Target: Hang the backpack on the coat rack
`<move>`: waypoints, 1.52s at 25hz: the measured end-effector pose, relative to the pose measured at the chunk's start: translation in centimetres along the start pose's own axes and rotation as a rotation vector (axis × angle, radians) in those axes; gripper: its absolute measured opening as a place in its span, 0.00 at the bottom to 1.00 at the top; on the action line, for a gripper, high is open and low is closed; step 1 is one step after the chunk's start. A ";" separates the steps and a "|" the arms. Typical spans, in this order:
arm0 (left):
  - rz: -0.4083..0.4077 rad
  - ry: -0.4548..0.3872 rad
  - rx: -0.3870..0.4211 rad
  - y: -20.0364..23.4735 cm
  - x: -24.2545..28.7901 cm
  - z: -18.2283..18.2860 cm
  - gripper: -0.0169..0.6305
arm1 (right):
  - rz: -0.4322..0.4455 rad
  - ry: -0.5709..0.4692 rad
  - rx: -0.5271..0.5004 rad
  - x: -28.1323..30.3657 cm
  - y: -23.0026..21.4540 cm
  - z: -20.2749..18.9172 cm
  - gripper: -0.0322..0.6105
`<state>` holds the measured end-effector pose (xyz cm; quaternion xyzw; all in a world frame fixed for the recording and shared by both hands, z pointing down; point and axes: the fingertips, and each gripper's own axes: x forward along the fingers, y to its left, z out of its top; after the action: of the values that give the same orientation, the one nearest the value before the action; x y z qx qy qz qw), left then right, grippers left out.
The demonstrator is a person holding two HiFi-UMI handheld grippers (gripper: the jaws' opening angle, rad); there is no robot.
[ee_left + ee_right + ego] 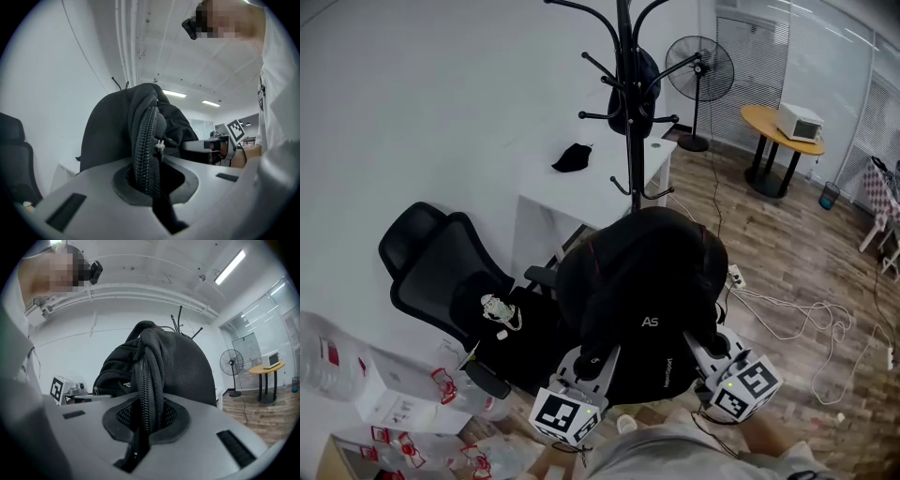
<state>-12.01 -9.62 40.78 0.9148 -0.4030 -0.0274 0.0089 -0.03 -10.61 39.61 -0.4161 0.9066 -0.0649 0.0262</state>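
I hold a black backpack up between both grippers, low in the head view. My left gripper is shut on its left side, my right gripper on its right side. In the left gripper view the jaws pinch a zippered edge of the backpack, with the other gripper beyond it. In the right gripper view the jaws clamp a zipper fold of the backpack. The black coat rack stands just behind the bag; its hook tips show over the bag's top.
A dark bag hangs on the rack. A white desk with a black item stands behind, a black office chair at left. A fan, a round table, floor cables and boxes surround.
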 end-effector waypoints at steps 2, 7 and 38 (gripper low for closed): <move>0.000 -0.006 0.006 0.9 0.3 0.6 0.05 | 0.008 -0.004 -0.010 0.8 0.1 0.5 0.10; 0.012 -0.010 0.020 2.6 1.6 1.9 0.05 | 0.030 -0.015 -0.016 2.5 -0.6 2.0 0.10; 0.111 -0.163 0.088 13.8 13.9 11.9 0.05 | 0.184 -0.109 -0.059 15.4 -9.9 13.9 0.10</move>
<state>-13.48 -29.17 28.88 0.8853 -0.4531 -0.0835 -0.0624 -1.28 -30.01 27.35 -0.3344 0.9398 -0.0128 0.0692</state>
